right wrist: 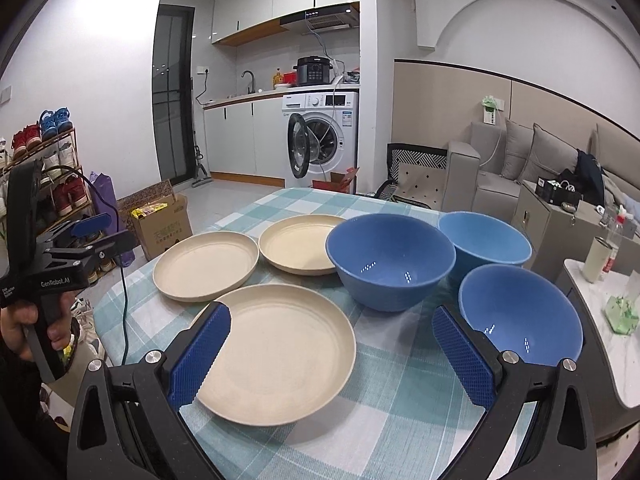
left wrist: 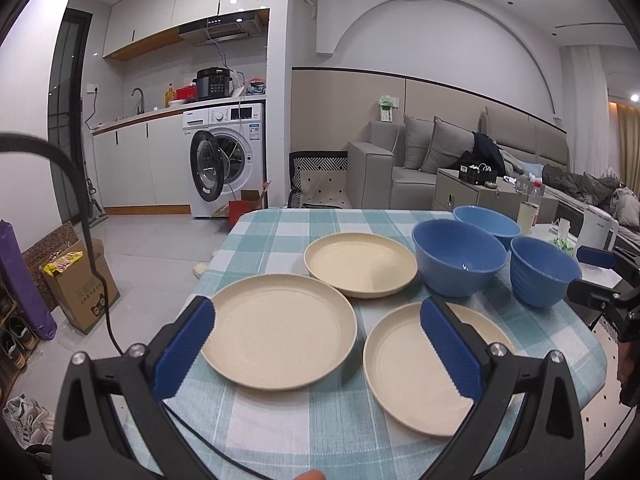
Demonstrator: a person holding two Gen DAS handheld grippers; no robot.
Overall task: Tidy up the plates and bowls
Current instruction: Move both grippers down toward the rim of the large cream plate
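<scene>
Three cream plates lie on the checked tablecloth (left wrist: pixel 288 224): a left one (left wrist: pixel 280 330), a far one (left wrist: pixel 360 264) and a near right one (left wrist: pixel 416 376). Three blue bowls stand at the right: a big one (left wrist: pixel 458 258), a far one (left wrist: pixel 486 222) and a right one (left wrist: pixel 542 272). My left gripper (left wrist: pixel 318 320) is open and empty, above the near edge between the two near plates. My right gripper (right wrist: pixel 332 320) is open and empty, above the near plate (right wrist: pixel 280 348), with the near bowl (right wrist: pixel 520 320) by its right finger. The other plates (right wrist: pixel 206 266) (right wrist: pixel 298 244) and bowls (right wrist: pixel 390 260) (right wrist: pixel 484 238) lie beyond.
The table is small and rounded; its left edge drops to the floor with a cardboard box (left wrist: pixel 82 284) and shoes. A side table (right wrist: pixel 608 312) with a cup and bottle stands at the right. A sofa (left wrist: pixel 420 164) and a washing machine (left wrist: pixel 224 156) stand behind.
</scene>
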